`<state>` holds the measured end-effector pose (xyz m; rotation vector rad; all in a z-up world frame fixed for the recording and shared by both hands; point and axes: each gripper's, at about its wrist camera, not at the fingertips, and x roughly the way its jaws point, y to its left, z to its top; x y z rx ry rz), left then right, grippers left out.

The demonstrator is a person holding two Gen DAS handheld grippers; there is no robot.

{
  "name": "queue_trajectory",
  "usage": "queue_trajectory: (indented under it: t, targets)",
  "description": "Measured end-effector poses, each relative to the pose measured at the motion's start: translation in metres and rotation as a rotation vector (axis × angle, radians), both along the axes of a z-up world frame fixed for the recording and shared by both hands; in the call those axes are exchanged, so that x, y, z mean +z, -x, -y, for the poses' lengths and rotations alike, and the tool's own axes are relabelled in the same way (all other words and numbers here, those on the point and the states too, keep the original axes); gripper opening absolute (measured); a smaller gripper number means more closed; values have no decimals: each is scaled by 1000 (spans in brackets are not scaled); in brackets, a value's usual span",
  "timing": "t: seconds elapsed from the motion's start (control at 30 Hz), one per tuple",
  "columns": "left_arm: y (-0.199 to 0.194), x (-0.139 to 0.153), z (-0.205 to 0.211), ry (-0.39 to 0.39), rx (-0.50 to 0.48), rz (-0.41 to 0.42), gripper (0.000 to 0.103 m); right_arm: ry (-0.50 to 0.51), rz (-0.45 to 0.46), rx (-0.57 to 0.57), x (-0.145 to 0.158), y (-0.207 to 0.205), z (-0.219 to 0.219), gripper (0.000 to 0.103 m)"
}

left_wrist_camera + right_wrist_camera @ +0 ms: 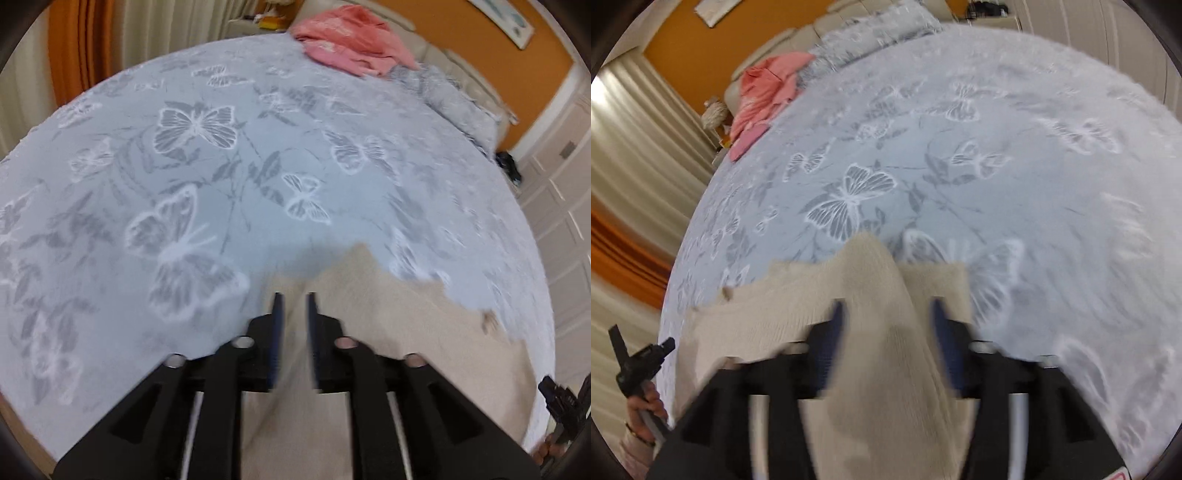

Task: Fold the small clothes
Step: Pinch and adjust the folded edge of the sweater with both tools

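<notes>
A cream knitted garment lies on the butterfly-print bedspread, blurred in both views. My left gripper hovers over its left part with a narrow gap between its fingers. Nothing is pinched in that gap, and the cream cloth shows through it. In the right wrist view the garment rises in a ridge between the widely spread fingers of my right gripper. The pads do not press on it. The other gripper, in a person's hand, shows at the lower left.
A heap of pink clothes sits at the far end of the bed beside a patterned pillow. White and orange curtains hang on the left, and white cupboard doors stand on the right. The bedspread stretches ahead.
</notes>
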<state>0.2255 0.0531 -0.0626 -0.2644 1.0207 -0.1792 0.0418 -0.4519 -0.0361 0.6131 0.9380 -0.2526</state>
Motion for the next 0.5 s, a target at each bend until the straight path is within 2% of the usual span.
queue_trajectory:
  t: [0.03,0.07,0.1,0.2,0.27,0.33,0.37,0.4,0.43,0.47,0.5]
  targets:
    - [14,4,-5,-7,-4,-1,45,-4,0,-1,1,12,-1,65]
    - [35,6,-12,-12,-2,-3,57,-20,-9,-4,-2,32,-6,65]
    - [50,5,-18,-7,-7,-7,61,-50,-30,-12,-10,54,-9,65]
    - [91,-14,-28,-27,-30,-80,63,-169,-75,-25,-38,97,-21,65]
    - [103,-28,-28,-25,-32,-128,63,-296,-91,-55,-64,115,-29,66]
    - [106,-39,-28,8,-20,-185,63,-327,-51,-85,-70,120,-31,66]
    - [103,-44,-29,21,-17,-208,58,-355,-25,-95,-72,117,-30,65]
    - [99,-46,-29,25,-9,-227,54,-396,-3,-102,-73,113,-27,60]
    - [95,-46,-29,50,-7,-239,41,-431,18,-113,-75,110,-25,32]
    - [93,-44,-27,60,-3,-242,33,-452,15,-112,-75,102,-23,9]
    - [92,-41,-26,46,6,-238,29,-431,10,-112,-69,97,-22,9]
